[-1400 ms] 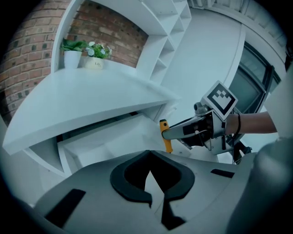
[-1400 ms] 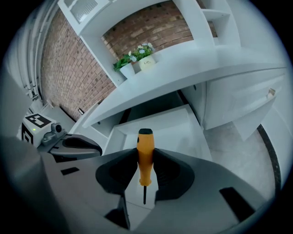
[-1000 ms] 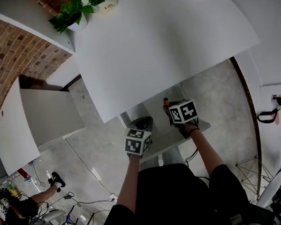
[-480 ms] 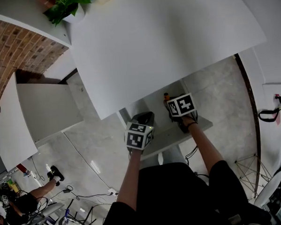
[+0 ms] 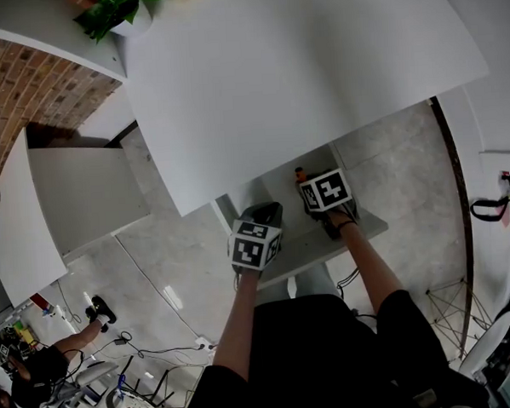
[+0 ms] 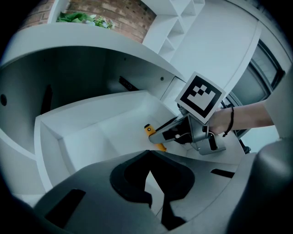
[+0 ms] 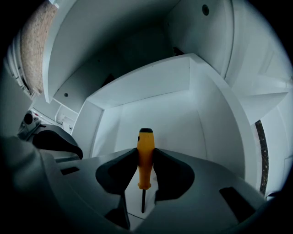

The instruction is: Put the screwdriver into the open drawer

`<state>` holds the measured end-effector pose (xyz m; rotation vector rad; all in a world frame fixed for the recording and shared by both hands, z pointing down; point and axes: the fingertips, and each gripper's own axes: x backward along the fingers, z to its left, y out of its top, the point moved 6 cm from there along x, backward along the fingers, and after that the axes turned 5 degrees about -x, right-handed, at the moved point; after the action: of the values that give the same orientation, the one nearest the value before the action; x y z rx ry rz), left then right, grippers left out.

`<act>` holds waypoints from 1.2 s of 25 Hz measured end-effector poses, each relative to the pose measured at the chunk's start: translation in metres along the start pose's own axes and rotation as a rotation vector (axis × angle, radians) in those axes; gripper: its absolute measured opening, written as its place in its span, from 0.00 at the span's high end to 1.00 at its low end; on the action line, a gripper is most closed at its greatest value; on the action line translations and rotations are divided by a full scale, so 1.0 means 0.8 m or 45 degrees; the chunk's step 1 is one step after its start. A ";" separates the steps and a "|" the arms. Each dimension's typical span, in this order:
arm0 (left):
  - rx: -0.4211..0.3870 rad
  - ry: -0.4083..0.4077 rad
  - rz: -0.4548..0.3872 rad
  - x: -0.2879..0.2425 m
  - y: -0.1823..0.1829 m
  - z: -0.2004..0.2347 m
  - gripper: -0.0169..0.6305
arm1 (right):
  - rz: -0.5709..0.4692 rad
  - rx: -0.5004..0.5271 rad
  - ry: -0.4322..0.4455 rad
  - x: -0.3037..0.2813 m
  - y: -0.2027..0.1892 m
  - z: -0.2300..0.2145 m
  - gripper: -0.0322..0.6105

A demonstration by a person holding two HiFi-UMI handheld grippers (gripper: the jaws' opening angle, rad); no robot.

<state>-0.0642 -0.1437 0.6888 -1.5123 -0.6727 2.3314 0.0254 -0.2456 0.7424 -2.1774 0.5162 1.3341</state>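
Note:
An orange-handled screwdriver [image 7: 145, 153] sits between the pads of my right gripper [image 7: 145, 161], which is shut on its handle. The handle end points away into the white open drawer [image 7: 137, 89] and the thin metal shaft runs back toward the camera. In the head view the right gripper [image 5: 310, 187] hangs over the drawer [image 5: 325, 242] under the tabletop, and the handle tip [image 5: 300, 173] peeks out. My left gripper [image 6: 148, 157] hovers at the drawer's near edge, jaws shut with nothing in them. From there I see the right gripper [image 6: 155, 137] holding the screwdriver [image 6: 149, 130].
A wide white tabletop [image 5: 299, 69] overhangs the drawer. A potted plant [image 5: 117, 14] stands on a shelf at the top left by a brick wall [image 5: 27, 91]. A white cabinet [image 5: 34, 219] is on the left. A person [image 5: 34, 372] and cables are on the floor below.
Both grippers have sunk a little toward the drawer. The screwdriver stays held in the right gripper.

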 end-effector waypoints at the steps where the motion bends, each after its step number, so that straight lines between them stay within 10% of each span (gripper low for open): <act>1: 0.002 -0.001 0.003 -0.001 -0.001 0.000 0.96 | 0.008 0.009 -0.002 -0.001 -0.001 0.001 0.78; 30: 0.015 0.018 -0.034 0.009 0.000 -0.002 0.96 | -0.130 0.014 -0.063 0.008 0.012 0.005 0.74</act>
<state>-0.0658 -0.1399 0.6830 -1.5043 -0.6703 2.2985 0.0199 -0.2513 0.7329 -2.1267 0.3868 1.3239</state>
